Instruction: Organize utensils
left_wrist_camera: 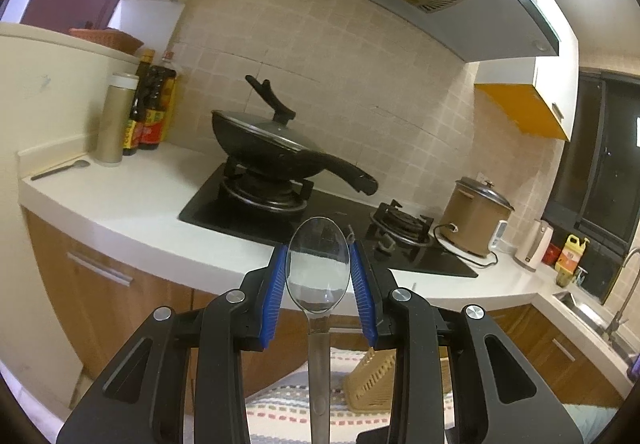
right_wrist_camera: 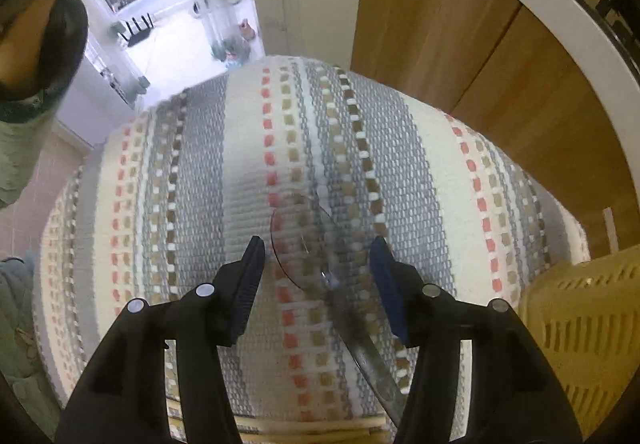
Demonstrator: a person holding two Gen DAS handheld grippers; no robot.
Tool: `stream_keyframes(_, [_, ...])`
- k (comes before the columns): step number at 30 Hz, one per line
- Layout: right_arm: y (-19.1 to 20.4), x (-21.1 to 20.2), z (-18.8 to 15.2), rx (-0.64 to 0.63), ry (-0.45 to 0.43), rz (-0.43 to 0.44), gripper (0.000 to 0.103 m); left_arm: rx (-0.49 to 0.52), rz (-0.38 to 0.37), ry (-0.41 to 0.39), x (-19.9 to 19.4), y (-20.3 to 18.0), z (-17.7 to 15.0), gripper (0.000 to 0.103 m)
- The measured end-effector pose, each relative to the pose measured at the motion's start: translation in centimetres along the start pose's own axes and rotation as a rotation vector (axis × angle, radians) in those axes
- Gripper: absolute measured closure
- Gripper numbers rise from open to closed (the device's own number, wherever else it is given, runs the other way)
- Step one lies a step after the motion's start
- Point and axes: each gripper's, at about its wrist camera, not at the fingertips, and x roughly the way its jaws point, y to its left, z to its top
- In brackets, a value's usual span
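Observation:
My left gripper [left_wrist_camera: 318, 264] is shut on the bowl of a metal spoon [left_wrist_camera: 317, 264]; its blue pads [left_wrist_camera: 276, 292] press both sides and the handle runs back toward the camera. It hangs in the air in front of the stove counter. My right gripper [right_wrist_camera: 316, 268] is open above a striped woven mat [right_wrist_camera: 248, 164]. A second metal spoon [right_wrist_camera: 308, 244], blurred, lies between its fingers with the handle running down to the right. I cannot tell whether it touches the mat. A yellow slotted utensil basket [right_wrist_camera: 580, 332] stands at the right; it also shows in the left wrist view [left_wrist_camera: 372, 380].
A lidded black wok [left_wrist_camera: 272, 148] sits on the gas hob [left_wrist_camera: 320, 228]. Another spoon [left_wrist_camera: 60, 170] lies on the white counter [left_wrist_camera: 132, 204] beside bottles [left_wrist_camera: 152, 112] and a flask. A rice cooker [left_wrist_camera: 476, 220] and sink [left_wrist_camera: 588, 316] stand to the right. Wooden cabinets [right_wrist_camera: 460, 44] border the mat.

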Motion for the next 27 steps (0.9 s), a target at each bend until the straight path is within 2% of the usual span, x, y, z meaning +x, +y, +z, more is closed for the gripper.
stream_keyframes(1, [0.3,-0.2,-0.1,-0.019,-0.008,-0.025,0.072,-0.003,0.001,0.001,0.1,0.1,0.0,0.073])
stream_keyframes(8, [1.6,-2.3,-1.7,-0.046,-0.079,-0.08,0.074,-0.002,-0.013,0.004,0.4,-0.5,-0.1,0.073])
stream_keyframes(11, [2.2,-6.5,-3.0,-0.039,-0.173,-0.107,0.074,0.006,-0.031,-0.002,0.5,-1.4,0.1,0.073])
stream_keyframes(18, [0.9,-20.2,-6.2,0.084,-0.521,-0.171,0.074,0.02,-0.102,-0.023,1.4,-5.2,1.0,0.073])
stream_keyframes(21, [-1.1,-25.4,-8.0,0.179,-0.673,-0.253,0.074,0.019,-0.142,-0.029,2.6,-7.3,1.5,0.073])
stream_keyframes(24, [-4.4,-28.6,-10.2,0.314,-0.781,-0.301,0.074,0.018,-0.166,-0.032,3.8,-9.0,1.7,0.073])
stream_keyframes(27, [-7.2,-29.6,-11.5,0.432,-0.838,-0.35,0.074,0.014,-0.189,-0.029,5.6,-10.8,1.8,0.073])
